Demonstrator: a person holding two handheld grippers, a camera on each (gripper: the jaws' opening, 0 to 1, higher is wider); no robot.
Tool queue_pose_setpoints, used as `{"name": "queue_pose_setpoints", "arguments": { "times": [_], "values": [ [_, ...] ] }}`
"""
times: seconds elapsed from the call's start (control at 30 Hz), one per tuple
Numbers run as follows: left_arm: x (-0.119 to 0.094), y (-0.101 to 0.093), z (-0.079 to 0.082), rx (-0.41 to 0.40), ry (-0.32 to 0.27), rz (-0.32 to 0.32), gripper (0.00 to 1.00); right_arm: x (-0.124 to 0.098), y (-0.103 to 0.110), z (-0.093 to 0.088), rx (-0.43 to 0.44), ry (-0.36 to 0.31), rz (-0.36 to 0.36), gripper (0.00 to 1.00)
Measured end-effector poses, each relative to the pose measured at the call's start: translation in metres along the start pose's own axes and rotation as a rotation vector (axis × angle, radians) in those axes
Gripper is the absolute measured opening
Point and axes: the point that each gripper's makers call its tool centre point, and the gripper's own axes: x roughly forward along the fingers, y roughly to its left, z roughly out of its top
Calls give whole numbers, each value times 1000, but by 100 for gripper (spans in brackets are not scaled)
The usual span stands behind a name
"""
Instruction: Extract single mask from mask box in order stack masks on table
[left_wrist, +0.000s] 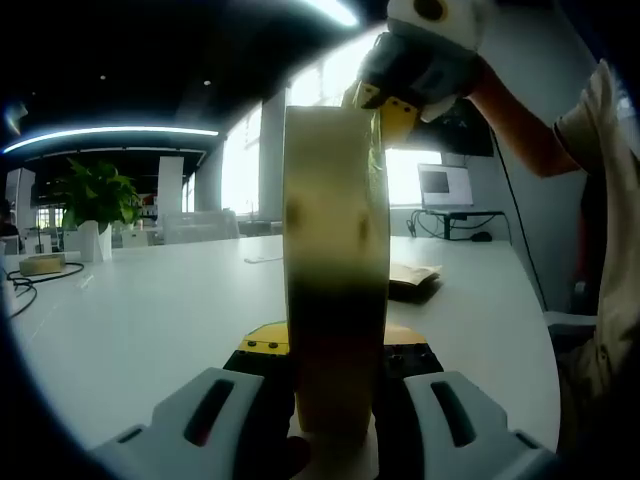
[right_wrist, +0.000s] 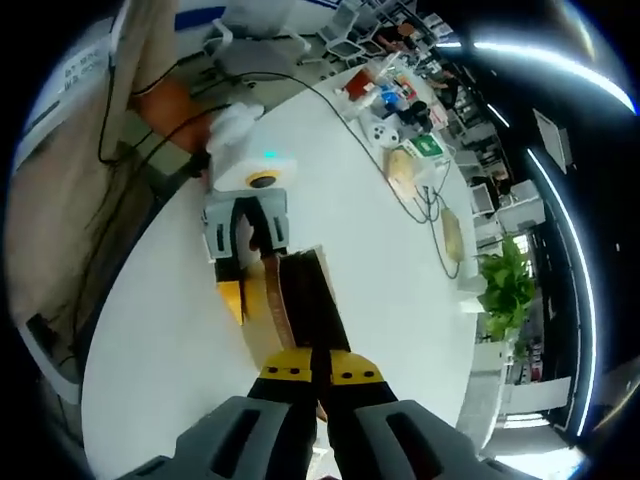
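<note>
One mask box, two grippers, one potted plant.

White table under my tongs, potted plant at its far edge, monitor on a stand, cables, clutter of small boxes.

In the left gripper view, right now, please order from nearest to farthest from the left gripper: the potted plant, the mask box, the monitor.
1. mask box, between its fingers, centre.
2. potted plant, far left on the table.
3. monitor, beyond the table, right.
</note>
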Motion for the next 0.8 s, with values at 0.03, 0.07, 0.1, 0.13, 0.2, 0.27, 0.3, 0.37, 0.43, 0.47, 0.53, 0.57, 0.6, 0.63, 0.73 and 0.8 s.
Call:
{"name": "queue_pose_setpoints", "arguments": {
  "times": [0.03,0.07,0.1,0.13,0.2,0.27,0.3,0.37,0.43,0.47,0.53,0.57,0.6,0.63,0.73,0.8],
  "values": [
    [0,0,0,1,0,0,20,0,1,0,-3,1,3,0],
    [0,1,0,0,0,0,20,1,0,0,-6,4,1,0],
    [0,0,0,1,0,0,20,1,-1,0,-7,4,-3,0],
    [0,0,0,0,0,0,20,1,-1,-1,-4,6,-5,0],
    [0,0,0,-1,0,0,20,1,-2,-1,0,6,-10,0],
    [0,0,0,-1,0,0,20,0,-1,-1,1,3,-9,0],
    [0,0,0,-2,0,0,20,-1,-2,-1,6,1,-9,0],
    [0,1,0,-2,0,-1,20,-3,-2,-2,14,-2,-7,0],
    [0,1,0,-4,0,-1,20,-4,-2,-2,26,-10,-6,0],
    [0,1,0,-3,0,-1,20,-4,-2,-2,29,-14,-9,0],
    [0,1,0,-4,-1,0,20,-6,-4,-2,38,-21,-17,0],
    [0,1,0,-4,-1,-1,20,-7,-5,-2,46,-25,-20,0],
    [0,1,0,-4,-1,-1,20,-7,-5,-2,49,-26,-21,0],
    [0,1,0,-5,-1,0,20,-8,-6,-2,54,-30,-25,0],
    [0,0,0,-6,-1,0,20,-10,-7,-2,60,-32,-31,0],
    [0,1,0,-6,-1,0,20,-12,-7,-1,60,-33,-37,0]
  ]
}}
